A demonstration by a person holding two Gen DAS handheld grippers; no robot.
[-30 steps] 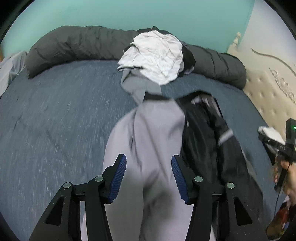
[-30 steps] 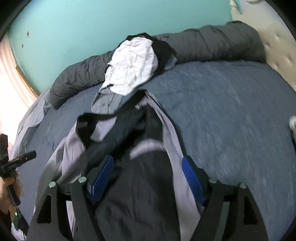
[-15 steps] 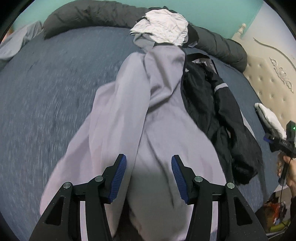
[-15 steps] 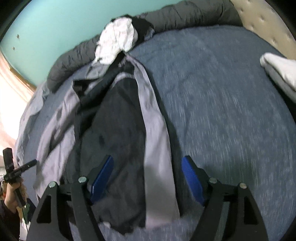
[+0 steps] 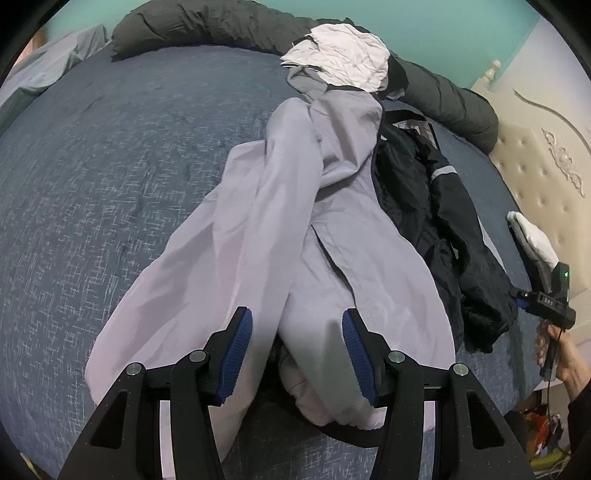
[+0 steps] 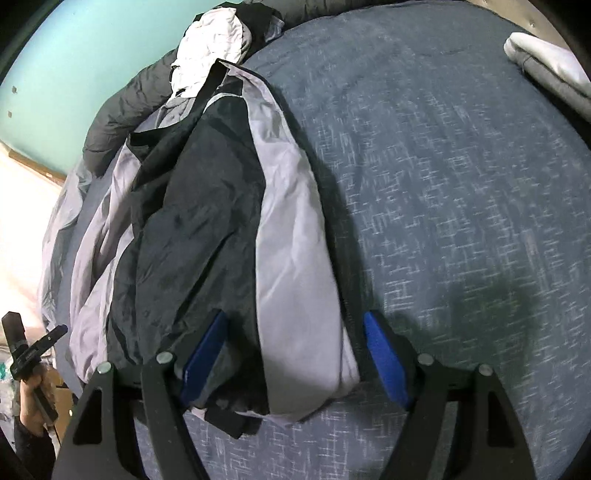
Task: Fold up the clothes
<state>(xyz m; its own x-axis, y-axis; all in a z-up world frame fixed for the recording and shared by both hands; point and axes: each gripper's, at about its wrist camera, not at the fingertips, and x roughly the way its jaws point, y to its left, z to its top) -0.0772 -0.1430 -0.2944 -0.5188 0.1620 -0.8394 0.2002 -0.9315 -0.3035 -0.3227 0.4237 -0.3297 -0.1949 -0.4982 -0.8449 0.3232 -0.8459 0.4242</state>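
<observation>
Clothes lie in a long rumpled line down the middle of the blue bedspread (image 5: 92, 184), and the nearest of them is a lilac-grey and black jacket (image 5: 295, 221) spread lengthwise, its pale side up in our left wrist view and its black panel (image 6: 192, 221) flanked by a pale sleeve in our right wrist view. At its far end a crumpled white garment (image 5: 343, 62) sits heaped on a dark one, against the rolled dark grey duvet (image 5: 207, 26) that runs along the teal wall (image 5: 443, 22). Our left gripper (image 5: 296, 347) hangs over the jacket's near hem with its blue-padded fingers (image 5: 236, 347) set wide apart, pale fabric showing between them but nothing pinched. Our right gripper (image 6: 295, 358) is likewise spread wide over the jacket's near edge; the pale sleeve lies between its pads (image 6: 384, 358), and the left pad sits over the black panel, though we cannot tell whether either pad touches the cloth. Each camera catches the other gripper at the frame's edge, held in a hand (image 5: 557, 354). A folded white and grey stack (image 6: 546, 59) rests near the bed's right edge, well apart from the jacket, beside the tufted cream headboard (image 5: 535, 173).
</observation>
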